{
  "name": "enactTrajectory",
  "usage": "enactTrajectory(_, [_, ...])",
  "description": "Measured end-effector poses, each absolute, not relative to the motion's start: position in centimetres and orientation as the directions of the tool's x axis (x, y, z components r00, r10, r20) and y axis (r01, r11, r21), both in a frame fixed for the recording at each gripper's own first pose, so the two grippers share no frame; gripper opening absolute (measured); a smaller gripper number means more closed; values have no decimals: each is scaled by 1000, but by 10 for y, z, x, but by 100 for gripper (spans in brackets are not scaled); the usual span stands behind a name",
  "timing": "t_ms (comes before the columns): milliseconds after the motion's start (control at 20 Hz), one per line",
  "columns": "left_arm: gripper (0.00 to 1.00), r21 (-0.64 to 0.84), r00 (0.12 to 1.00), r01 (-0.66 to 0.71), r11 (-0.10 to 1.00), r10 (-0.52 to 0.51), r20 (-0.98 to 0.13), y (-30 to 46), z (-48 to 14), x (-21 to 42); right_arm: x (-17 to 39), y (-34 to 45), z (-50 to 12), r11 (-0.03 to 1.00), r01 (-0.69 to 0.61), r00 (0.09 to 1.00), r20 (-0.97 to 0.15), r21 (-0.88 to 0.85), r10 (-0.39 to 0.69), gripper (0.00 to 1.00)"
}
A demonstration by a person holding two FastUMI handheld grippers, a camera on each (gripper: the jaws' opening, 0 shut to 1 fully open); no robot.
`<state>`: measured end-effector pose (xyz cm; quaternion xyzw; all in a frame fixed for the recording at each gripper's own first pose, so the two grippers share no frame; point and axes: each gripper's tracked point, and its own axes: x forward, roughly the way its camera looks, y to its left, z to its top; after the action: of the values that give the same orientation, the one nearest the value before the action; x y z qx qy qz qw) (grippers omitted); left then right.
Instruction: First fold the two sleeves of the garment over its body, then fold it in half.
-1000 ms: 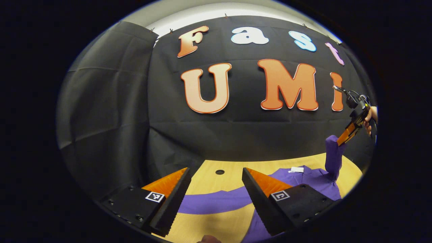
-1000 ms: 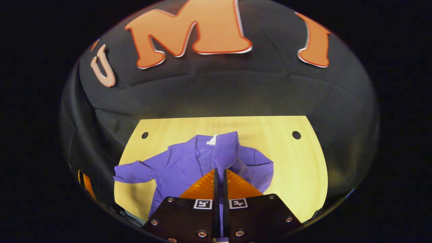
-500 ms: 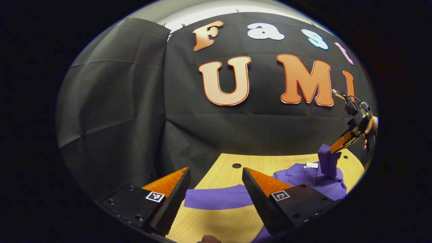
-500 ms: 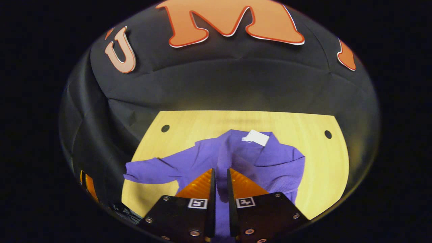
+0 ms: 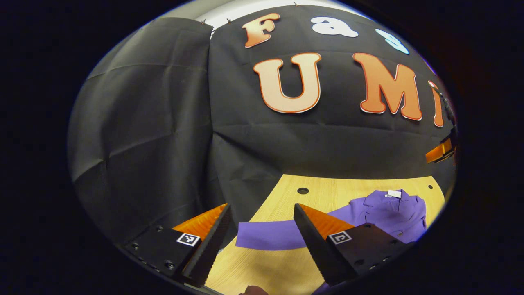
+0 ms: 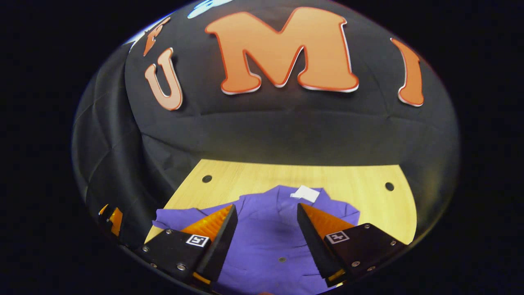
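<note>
Booth interior: black cloth walls, pale wood table

Black cloth wall (image 5: pixel 163 123) hangs in creased panels, meeting at a vertical seam left of centre in the left gripper view; a strip of lighter wall (image 5: pixel 229 9) shows above its top edge. Table (image 6: pixel 348 180) is light wood with visible grain, round dark holes (image 6: pixel 207 179) near both far corners. Lighting even, soft shadows on the tabletop

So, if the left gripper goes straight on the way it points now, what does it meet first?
Most likely the outstretched purple sleeve on the table, lying between the open left gripper fingers. Depth is unclear.
</note>
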<state>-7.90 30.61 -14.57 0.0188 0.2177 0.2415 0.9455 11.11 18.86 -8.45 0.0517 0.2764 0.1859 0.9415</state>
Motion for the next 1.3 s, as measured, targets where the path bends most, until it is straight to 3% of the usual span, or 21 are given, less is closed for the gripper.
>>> enactTrajectory(100, [98, 98, 756, -466, 879, 453, -472, 322, -160, -71, 111, 169, -68, 938, -295, 826, -445, 182, 346, 94])
enactTrajectory(250, [98, 30, 708, -493, 869, 421, -567, 347, -186, -59, 104, 137, -51, 955, -258, 877, -378, 148, 296, 94])
enactTrajectory(300, [99, 14, 690, -499, 866, 408, -599, 351, -196, -58, 99, 128, -46, 960, -248, 890, -361, 129, 279, 100])
enactTrajectory(350, [99, 4, 667, -504, 864, 392, -634, 357, -206, -56, 96, 119, -41, 965, -240, 903, -341, 107, 263, 94])
enactTrajectory(600, [97, -8, 541, -528, 850, 329, -774, 381, -265, -47, 73, 93, -27, 975, -211, 936, -274, 67, 221, 94])
enactTrajectory(1150, [98, -59, 247, -543, 838, 93, -964, 389, -378, -40, 23, 53, -32, 993, -91, 954, -281, 73, 108, 94])
enactTrajectory(1200, [98, -59, 233, -534, 843, 81, -969, 390, -388, -39, 18, 52, -33, 995, -81, 954, -284, 66, 96, 100])
enactTrajectory(1250, [98, -54, 214, -523, 851, 70, -974, 393, -398, -39, 14, 50, -35, 996, -69, 954, -290, 59, 83, 94])
enactTrajectory(1300, [97, -41, 196, -514, 857, 71, -978, 397, -408, -39, 9, 50, -38, 997, -60, 951, -300, 56, 74, 94])
